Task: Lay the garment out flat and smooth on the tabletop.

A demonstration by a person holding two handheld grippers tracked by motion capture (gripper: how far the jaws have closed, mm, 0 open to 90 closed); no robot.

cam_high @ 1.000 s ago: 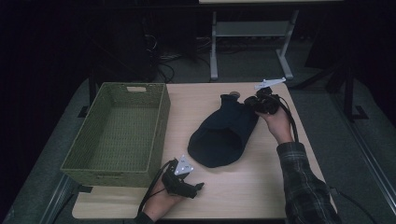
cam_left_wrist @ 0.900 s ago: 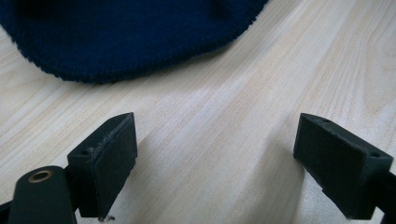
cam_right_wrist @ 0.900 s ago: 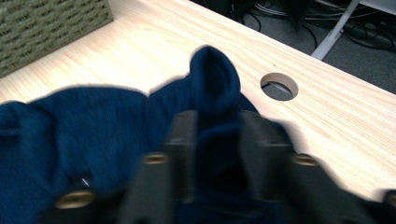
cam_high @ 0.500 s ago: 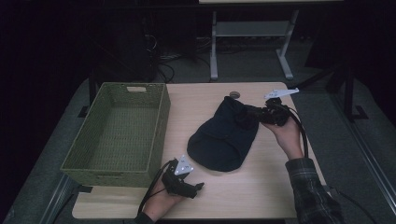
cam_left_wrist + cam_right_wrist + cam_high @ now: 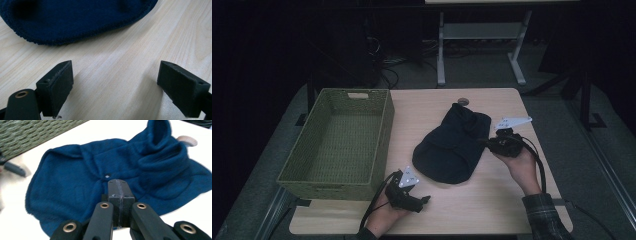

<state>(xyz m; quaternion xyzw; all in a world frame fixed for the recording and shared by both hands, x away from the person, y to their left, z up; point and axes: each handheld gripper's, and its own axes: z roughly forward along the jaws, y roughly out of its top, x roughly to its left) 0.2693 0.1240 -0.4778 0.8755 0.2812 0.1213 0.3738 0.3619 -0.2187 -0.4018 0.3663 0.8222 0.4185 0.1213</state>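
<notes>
Right gripper (image 5: 119,195) pinching the cloth (image 5: 452,147) edge just ahead of it.
Keep the fold low and even; left gripper (image 5: 122,85), jaws spread, waits just short of the cloth's hem.

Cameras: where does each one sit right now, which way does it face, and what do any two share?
High view: above the person's side, looking forward and down on the table; both forearms, left claw, right claw, green basket and dark blue garment show.
Left gripper view: on the left claw, low over the table, facing the garment's hem; its two jaws stand apart.
Right gripper view: on the right claw, facing the garment and basket; jaws together at the fabric.
Shared: all three show the garment.
</notes>
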